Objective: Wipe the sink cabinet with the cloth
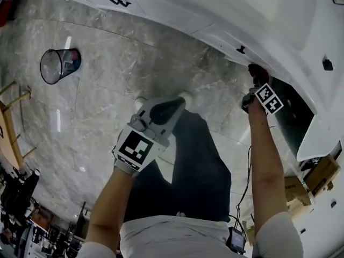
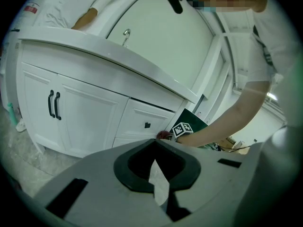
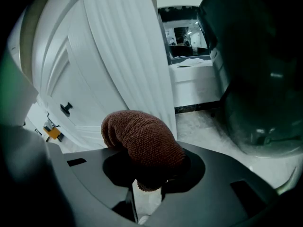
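Note:
The white sink cabinet (image 1: 161,9) runs across the top of the head view, with a small black drawer knob (image 1: 241,50). My right gripper (image 1: 257,82) is shut on a brown-red cloth (image 1: 258,71), held up against the cabinet front just right of that knob. In the right gripper view the cloth (image 3: 142,143) bulges out over the jaws, beside a white fluted panel (image 3: 128,56). My left gripper (image 1: 161,112) hangs back over the floor, shut and holding nothing. From the left gripper view (image 2: 156,167) I see the cabinet (image 2: 90,112), its knob (image 2: 147,125) and the cloth (image 2: 164,135).
Marble floor lies below. A wire waste bin (image 1: 59,65) stands far left. A dark green panel (image 1: 290,117) sits right of the cloth, with cardboard boxes (image 1: 317,176) past it. Two black door handles (image 2: 53,104) mark the cabinet's left doors. A cable (image 1: 244,181) hangs by my right arm.

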Demonstrator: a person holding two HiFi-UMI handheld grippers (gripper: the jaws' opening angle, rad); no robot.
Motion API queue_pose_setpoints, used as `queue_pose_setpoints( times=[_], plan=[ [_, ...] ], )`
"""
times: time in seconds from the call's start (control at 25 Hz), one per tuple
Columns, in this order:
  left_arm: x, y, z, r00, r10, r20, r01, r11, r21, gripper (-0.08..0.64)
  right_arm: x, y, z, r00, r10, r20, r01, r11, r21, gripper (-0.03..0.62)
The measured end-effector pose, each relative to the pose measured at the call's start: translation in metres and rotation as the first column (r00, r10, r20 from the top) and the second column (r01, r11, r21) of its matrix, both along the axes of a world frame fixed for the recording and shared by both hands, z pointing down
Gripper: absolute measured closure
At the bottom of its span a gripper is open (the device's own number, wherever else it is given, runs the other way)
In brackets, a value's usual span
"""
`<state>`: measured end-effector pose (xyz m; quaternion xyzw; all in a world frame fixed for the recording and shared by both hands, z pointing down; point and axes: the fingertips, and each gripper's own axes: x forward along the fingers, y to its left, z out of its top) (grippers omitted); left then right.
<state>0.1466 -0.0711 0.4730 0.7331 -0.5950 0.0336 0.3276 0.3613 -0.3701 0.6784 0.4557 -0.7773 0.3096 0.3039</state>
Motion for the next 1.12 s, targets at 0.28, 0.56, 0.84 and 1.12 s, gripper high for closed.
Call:
queue_pose_setpoints(
  times=[0.28, 0.56, 0.84, 1.12],
  plan=[
    [0.001, 0.009, -0.017, 0.999, 0.038, -0.019, -0.038, 0.999, 0.011, 0.548, 0.002, 0.001, -0.061, 0.999, 0.032, 0.037, -0.033, 0.999, 0.032, 0.472],
    [0.001, 0.017, -0.042, 0.998, 0.066, -0.025, -0.065, 0.997, 0.029, 0.548, 0.0, 0.001, -0.127, 0.996, 0.048, 0.078, -0.054, 0.995, 0.083, 0.472],
    [-0.004, 0.019, -0.057, 0.997, 0.064, -0.036, -0.062, 0.997, 0.055, 0.548, 0.001, 0.003, -0.163, 0.995, 0.062, 0.079, -0.07, 0.992, 0.102, 0.474],
    [-0.015, 0.029, -0.052, 0.998, 0.046, -0.053, -0.043, 0.997, 0.06, 0.548, -0.016, 0.008, -0.183, 0.993, 0.048, 0.107, -0.062, 0.99, 0.129, 0.477]
  ],
)
